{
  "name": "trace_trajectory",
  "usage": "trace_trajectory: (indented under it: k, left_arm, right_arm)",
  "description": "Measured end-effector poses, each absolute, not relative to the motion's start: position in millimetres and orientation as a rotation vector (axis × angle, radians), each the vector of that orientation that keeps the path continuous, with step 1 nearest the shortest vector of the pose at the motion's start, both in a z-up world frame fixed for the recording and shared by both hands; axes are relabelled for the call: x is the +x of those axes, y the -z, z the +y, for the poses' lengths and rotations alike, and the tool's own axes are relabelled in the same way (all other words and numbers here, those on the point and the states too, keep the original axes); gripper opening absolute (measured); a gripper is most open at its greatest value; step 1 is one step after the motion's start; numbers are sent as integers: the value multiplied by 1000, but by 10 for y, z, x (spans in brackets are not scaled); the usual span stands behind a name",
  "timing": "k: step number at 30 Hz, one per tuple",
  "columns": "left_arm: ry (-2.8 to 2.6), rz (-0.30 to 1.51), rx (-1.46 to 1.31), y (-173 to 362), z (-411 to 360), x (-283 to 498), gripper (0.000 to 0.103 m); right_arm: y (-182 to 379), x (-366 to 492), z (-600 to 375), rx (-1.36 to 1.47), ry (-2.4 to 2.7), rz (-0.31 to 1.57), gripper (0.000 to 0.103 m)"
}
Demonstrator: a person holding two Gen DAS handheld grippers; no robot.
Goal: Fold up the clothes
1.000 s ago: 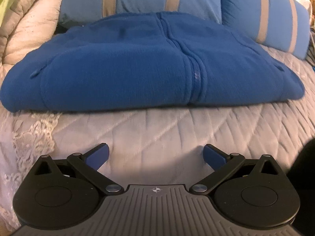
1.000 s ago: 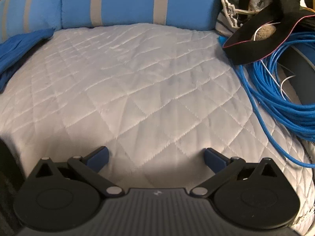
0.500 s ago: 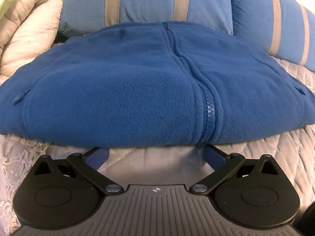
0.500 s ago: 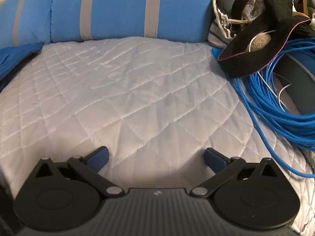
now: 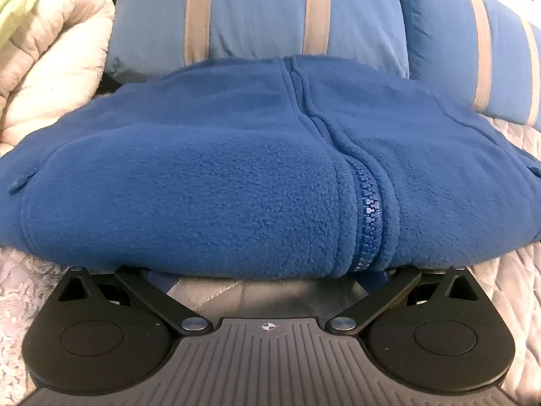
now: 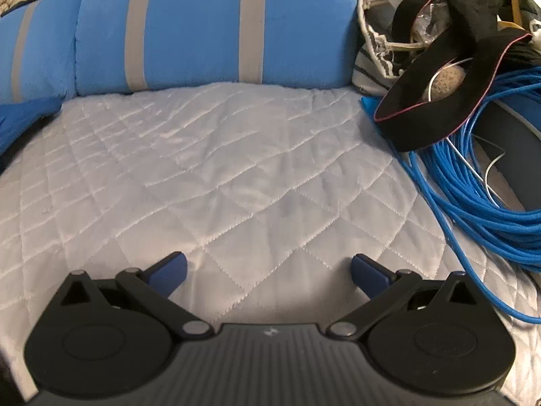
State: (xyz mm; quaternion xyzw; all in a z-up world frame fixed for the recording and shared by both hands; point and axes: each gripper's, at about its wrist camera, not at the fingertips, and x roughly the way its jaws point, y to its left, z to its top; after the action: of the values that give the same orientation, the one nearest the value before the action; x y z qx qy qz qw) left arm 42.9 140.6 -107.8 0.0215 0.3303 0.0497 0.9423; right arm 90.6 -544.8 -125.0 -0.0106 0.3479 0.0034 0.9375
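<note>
quilted white bedding (image 6: pixel 236 176) covers the whole working surface, stitched in diamonds. going left to right in the left wrist view: a puffy cream comforter (image 5: pixel 50 77) is bunched at the far left, then a light blue pillow with tan stripes (image 5: pixel 257 13) stands across the back, and a second striped pillow (image 5: pixel 473 44) leans at the right. none of these sits between the tongs and the garment.

the folded blue fleece jacket (image 5: pixel 203 182) lies on the bedding in front of the pillows, its zipper (image 5: pixel 370 203) running down the front to the near edge, right of centre. the left gripper (image 5: pixel 267 275) is spread wide, low against the bedding, with its blue fingers (image 5: pixel 159 275) tucked just under the jacket's near folded edge; the tips are hidden by the fleece, so whether they touch it cannot be told.

in the right wrist view, a corner of the jacket (image 6: pixel 23 118) shows at the far left, well apart from the right gripper (image 6: pixel 268 270). that gripper is also spread wide and holds nothing, above bare quilt. at the right edge lie a black strap-like cloth (image 6: pixel 439 101) and a coil of blue cable (image 6: pixel 473 186), beside the gripper's path rather than in it.
</note>
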Motion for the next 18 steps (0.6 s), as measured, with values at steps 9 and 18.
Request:
trace_trajectory:
  k: [9,18]
  left_arm:
    - [-106,611,36,1130,1423,405,103]
    - [-106,590,35,1146,1428,409,103]
  right_arm:
    - [1342,912,-5428,25,55,588,103]
    - [1391,917,-5451,53,66,553,102]
